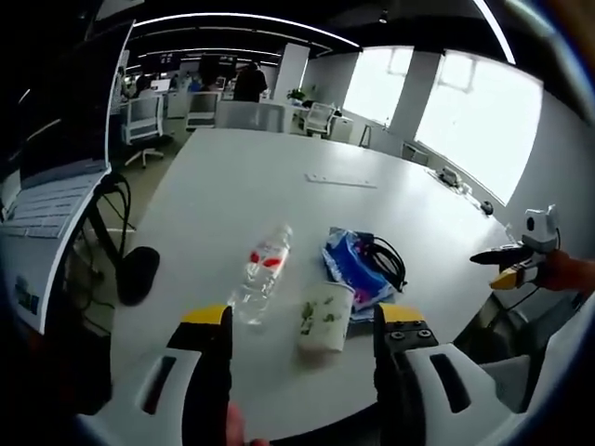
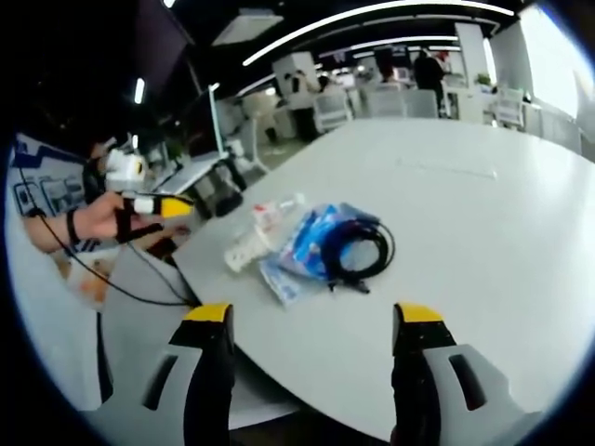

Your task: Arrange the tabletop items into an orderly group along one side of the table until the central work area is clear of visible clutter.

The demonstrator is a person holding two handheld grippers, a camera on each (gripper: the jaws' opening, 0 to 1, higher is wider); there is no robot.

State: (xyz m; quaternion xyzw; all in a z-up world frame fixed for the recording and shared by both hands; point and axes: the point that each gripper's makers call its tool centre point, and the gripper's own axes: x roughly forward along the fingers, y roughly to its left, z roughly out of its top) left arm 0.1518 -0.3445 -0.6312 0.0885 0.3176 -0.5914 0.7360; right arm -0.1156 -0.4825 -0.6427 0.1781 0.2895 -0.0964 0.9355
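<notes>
Right now you hold both the left gripper point(image 1: 302, 325) and the right gripper point(image 2: 314, 325) wide apart and empty above the white table point(image 1: 279, 186), where a water bottle point(image 1: 261, 272), a tissue pack point(image 1: 324, 321), a blue bag point(image 2: 311, 240) and a black cable point(image 2: 358, 253) cluster near its edge.

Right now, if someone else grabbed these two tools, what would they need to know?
Left tool: open, holding nothing, raised over the table's near edge.
Right tool: open, holding nothing, at the other side of the same corner.
Things: bottle lying flat, white pack beside it, blue packet with a black cable coiled on it, all bunched near the table edge.
Done: nothing visibly sorted.
Left: line them all up along one side.
</notes>
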